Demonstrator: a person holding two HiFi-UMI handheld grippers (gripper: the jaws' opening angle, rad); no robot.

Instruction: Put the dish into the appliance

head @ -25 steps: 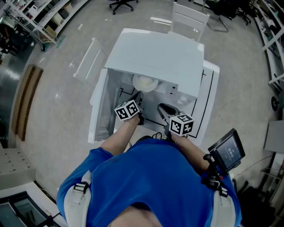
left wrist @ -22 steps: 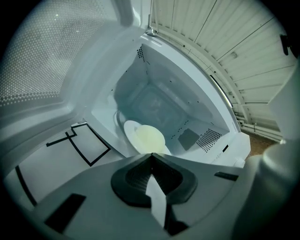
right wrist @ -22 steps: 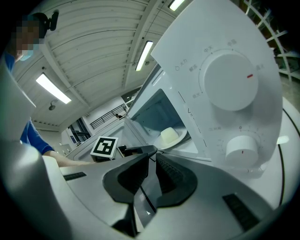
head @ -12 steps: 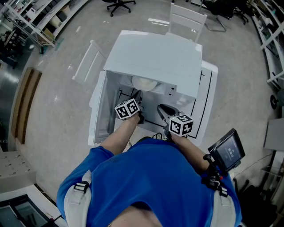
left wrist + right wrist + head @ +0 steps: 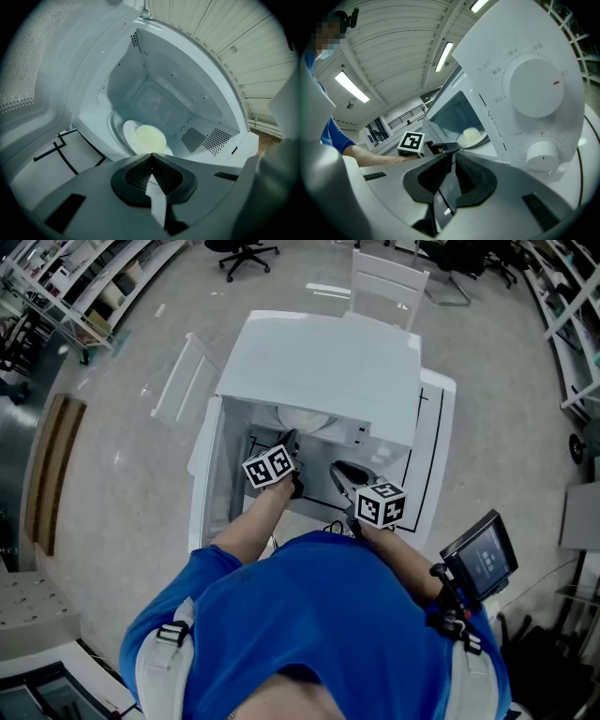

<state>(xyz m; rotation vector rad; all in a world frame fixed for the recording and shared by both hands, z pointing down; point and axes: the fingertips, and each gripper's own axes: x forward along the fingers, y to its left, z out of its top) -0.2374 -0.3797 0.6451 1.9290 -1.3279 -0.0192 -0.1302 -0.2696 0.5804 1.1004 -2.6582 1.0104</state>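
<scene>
Left tongs [image 5: 292,440] and right tongs [image 5: 338,471] before open microwave [image 5: 323,362], dish [image 5: 305,417] inside, head view; left gripper view: jaws clenched, empty, dish on turntable [image 5: 115,132]; right gripper view: jaws clenched, empty, dish inside, beside dials [image 5: 534,84].

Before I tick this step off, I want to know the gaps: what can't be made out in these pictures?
1. Head view: the dish is mostly hidden under the top of the microwave.
2. Left gripper view: the dish's near rim is hidden behind the left gripper.
3. Right gripper view: the print on the control panel is too small to read.
</scene>
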